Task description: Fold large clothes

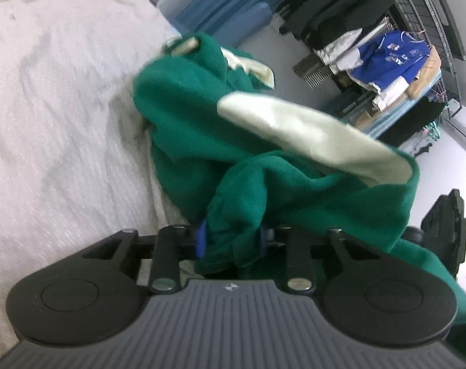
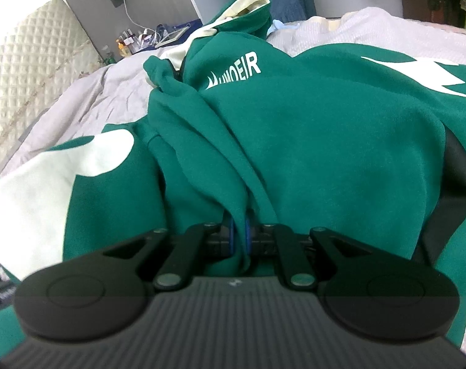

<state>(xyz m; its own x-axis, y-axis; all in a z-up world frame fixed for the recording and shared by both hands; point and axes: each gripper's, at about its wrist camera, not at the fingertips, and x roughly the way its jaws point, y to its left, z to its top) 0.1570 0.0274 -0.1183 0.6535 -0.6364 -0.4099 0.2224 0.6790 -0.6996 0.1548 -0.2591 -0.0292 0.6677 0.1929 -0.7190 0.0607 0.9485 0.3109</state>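
A wide bed (image 1: 48, 107) fills most of the room, spread with a pale, ribbed cover that lies in soft wrinkles, and a quilted cream headboard (image 2: 26, 70) rises at one end. Against the far wall stands a dark metal clothes rack (image 1: 417, 30) crowded with black garments, a bright blue jersey (image 1: 389, 58) and some folded pale pieces, with blue curtains (image 1: 220, 9) hanging beside it. On the bed, near its edge, lies the green hoodie (image 2: 294, 141), bunched and rumpled rather than flat, its cream hood lining (image 2: 251, 0) turned up at the far end, white lettering across the chest and large white patches on the cloth to either side. The left gripper (image 1: 233, 241) has a thick fold of the green cloth gathered between its blue-padded jaws, which stand partly apart around the bulk and appear to press on it, though the picture is blurred there and I cannot be sure how firmly. From that hold a sleeve with a cream panel (image 1: 309, 129) hangs across towards the rack. The right gripper (image 2: 239, 236) has its jaws almost fully closed, pinching a narrow ridge of the same green fabric that rises up from between the pads. On a ledge by the headboard sit a few small bottles (image 2: 125, 43) and a white charger cable (image 2: 134, 18).
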